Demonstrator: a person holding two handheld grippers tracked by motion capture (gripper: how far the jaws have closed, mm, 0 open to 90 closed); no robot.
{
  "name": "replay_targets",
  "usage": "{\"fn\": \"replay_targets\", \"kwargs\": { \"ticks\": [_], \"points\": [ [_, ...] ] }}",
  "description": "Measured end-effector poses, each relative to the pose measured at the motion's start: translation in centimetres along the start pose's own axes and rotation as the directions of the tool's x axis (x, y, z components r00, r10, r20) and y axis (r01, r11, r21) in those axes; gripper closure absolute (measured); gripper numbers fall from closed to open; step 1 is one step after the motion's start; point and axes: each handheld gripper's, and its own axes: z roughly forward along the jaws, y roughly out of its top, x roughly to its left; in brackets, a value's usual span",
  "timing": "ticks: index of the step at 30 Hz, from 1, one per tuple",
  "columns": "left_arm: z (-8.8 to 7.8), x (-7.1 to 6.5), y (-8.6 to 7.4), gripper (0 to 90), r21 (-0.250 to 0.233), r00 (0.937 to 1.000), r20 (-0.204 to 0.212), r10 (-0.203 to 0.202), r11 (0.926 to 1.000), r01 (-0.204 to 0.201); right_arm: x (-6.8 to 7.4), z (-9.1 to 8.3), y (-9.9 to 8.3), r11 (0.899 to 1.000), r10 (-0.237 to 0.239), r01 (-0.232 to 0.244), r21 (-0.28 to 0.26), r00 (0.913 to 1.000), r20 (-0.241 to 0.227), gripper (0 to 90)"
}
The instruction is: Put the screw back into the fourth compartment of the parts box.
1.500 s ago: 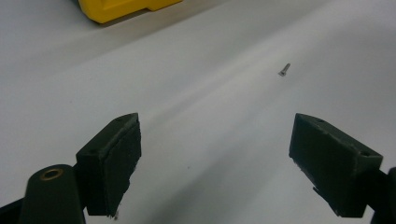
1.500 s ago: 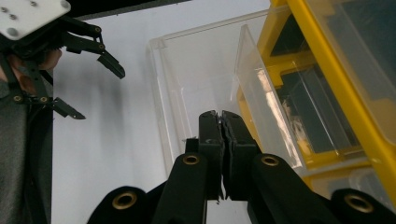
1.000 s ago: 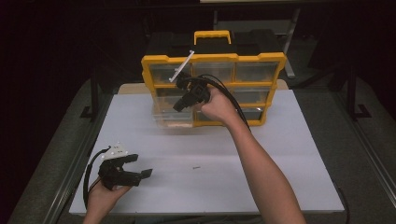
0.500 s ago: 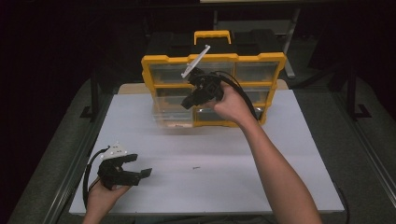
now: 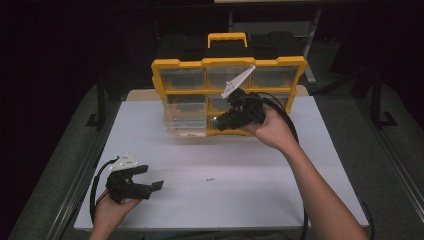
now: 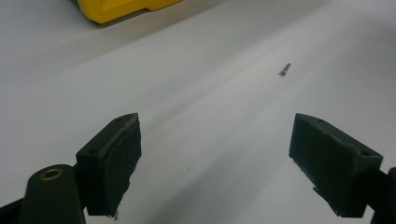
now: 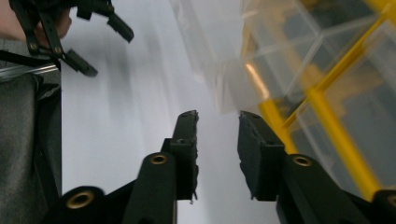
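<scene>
A yellow organizer [image 5: 165, 75] with clear drawers stands at the back of the white table [image 5: 300, 170]. One clear drawer [image 5: 186, 126] at its lower left is pulled out. My right gripper [image 5: 221, 121] hovers in front of the organizer's lower middle, pointing left. Its jaws have just been opening and stand a little apart with nothing between them [image 7: 218, 116]. The organizer's yellow frame [image 7: 327, 116] is on the right of that view and the drawer [image 7: 210, 46] ahead. My left gripper [image 5: 152, 179] rests at the front left, wide open and empty [image 6: 215, 130]. A small screw [image 5: 210, 178] [image 6: 284, 70] lies on the table beyond it.
The organizer's black and yellow handle [image 5: 227, 40] rises at the back. A cable [image 5: 300, 150] trails from the right gripper along the forearm. Grey floor [image 5: 380, 150] and dark stands flank the table. The left gripper [image 7: 88, 42] appears far off in the right gripper view.
My right hand has moved to the right along the organizer's front, away from the pulled-out drawer. The drawer stays out. The left gripper has not moved.
</scene>
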Motion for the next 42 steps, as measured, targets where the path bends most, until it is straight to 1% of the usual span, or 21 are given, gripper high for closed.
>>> {"fn": "replay_targets", "kwargs": {
  "ticks": [3,4,5,6,8,10,13,14,15,16,17,19,21,24,25,26,27,32,36,39,42],
  "points": [
    [0.0,0.0,0.0,16.5,0.0,1.0,0.0,-0.003,1.0,0.003,0.3,0.8,-1.5,1.0,0.006,-0.006,0.012,0.9999,-0.009,63.6],
    [0.0,0.0,0.0,16.5,-0.002,1.0,0.0,-0.003,1.0,0.003,0.5,1.2,-2.1,0.999,0.025,-0.024,0.021,0.9996,-0.014,63.3],
    [0.0,0.0,0.0,16.5,-0.003,1.0,-0.001,-0.007,1.0,0.007,0.5,1.6,-2.6,1.0,0.008,-0.008,0.011,0.9999,-0.015,62.7],
    [0.0,0.1,0.0,16.5,-0.003,1.0,-0.002,0.003,1.0,-0.003,0.6,1.9,-3.0,1.0,0.016,-0.016,0.014,0.9997,-0.018,62.1],
    [0.0,0.1,0.0,16.5,-0.003,1.0,-0.002,0.004,1.0,-0.004,0.7,2.7,-3.9,1.0,0.02,-0.019,0.023,0.9993,-0.03,61.7],
    [0.0,0.0,0.0,16.5,-0.004,1.0,-0.001,-0.004,1.0,0.004,0.9,3.4,-4.5,0.999,0.027,-0.026,0.03,0.9991,-0.032,61.4],
    [0.0,0.0,0.0,16.5,-0.003,0.9999,0.001,-0.014,0.9999,0.014,1.4,4.4,-5.4,0.998,0.055,-0.053,0.044,0.9974,-0.047,61.4],
    [0.1,0.0,0.0,16.5,-0.003,0.9999,0.001,-0.015,0.9999,0.015,1.5,4.7,-5.5,0.997,0.054,-0.052,0.052,0.9974,-0.047,61.5],
    [0.1,0.0,0.0,16.5,-0.003,0.9999,0.001,-0.015,0.9999,0.015,1.5,5.0,-5.8,0.998,0.036,-0.034,0.048,0.9982,-0.047,61.7],
    [0.1,0.0,0.0,16.5,-0.001,0.9999,0.001,-0.013,0.9999,0.013,1.7,5.4,-6.0,0.998,0.043,-0.04,0.048,0.9973,-0.059,61.7],
    [0.1,0.0,0.0,16.5,0.002,0.9999,0.001,-0.011,0.9999,0.011,1.9,5.8,-6.2,0.997,0.048,-0.045,0.063,0.9972,-0.058,61.9],
    [0.1,-0.1,0.0,16.5,0.001,0.9999,0.001,-0.011,0.9999,0.011,2.1,6.6,-6.5,0.997,0.036,-0.032,0.067,0.997,-0.068,62.5],
    [0.1,-0.1,0.0,16.5,0.003,1.0,0.0,-0.01,1.0,0.01,2.4,7.3,-6.7,0.996,0.039,-0.033,0.083,0.9963,-0.076,63.1],
    [0.0,0.0,0.0,16.5,0.0,0.9999,0.0,-0.011,0.9999,0.011,2.7,8.1,-7.0,0.996,0.038,-0.031,0.081,0.9955,-0.087,63.9],
    [0.0,0.0,0.0,16.5,-0.001,0.9999,0.0,-0.011,0.9999,0.011,2.8,8.5,-7.1,0.996,0.038,-0.03,0.08,0.9944,-0.099,64.2],
    [0.0,-0.1,0.0,16.5,-0.001,0.9999,0.0,-0.012,0.9999,0.012,2.9,8.8,-7.2,0.996,0.036,-0.029,0.084,0.9949,-0.094,64.3],
    [0.0,0.0,0.0,16.5,0.006,0.9999,0.0,-0.01,0.9999,0.01,3.0,9.1,-7.3,0.996,0.038,-0.029,0.085,0.9941,-0.102,64.4],
    [0.0,0.0,0.0,16.5,-0.003,0.9999,0.0,-0.011,0.9999,0.011,3.5,10.7,-7.6,0.994,0.033,-0.02,0.106,0.9922,-0.12,64.8],
    [0.0,0.0,0.0,16.5,-0.007,0.9999,0.001,-0.013,0.9999,0.013,3.8,11.9,-7.9,0.994,0.009,0.007,0.113,0.9907,-0.136,67.0],
    [0.0,0.0,0.0,16.5,0.004,1.0,-0.001,-0.001,1.0,0.001,4.0,12.5,-8.0,0.993,0.008,0.01,0.119,0.9895,-0.144,68.4],
    [0.0,0.0,0.0,16.5,0.003,1.0,0.0,-0.003,1.0,0.003,4.1,13.0,-8.2,0.992,0.006,0.012,0.123,0.9892,-0.146,69.5]
  ]
}}
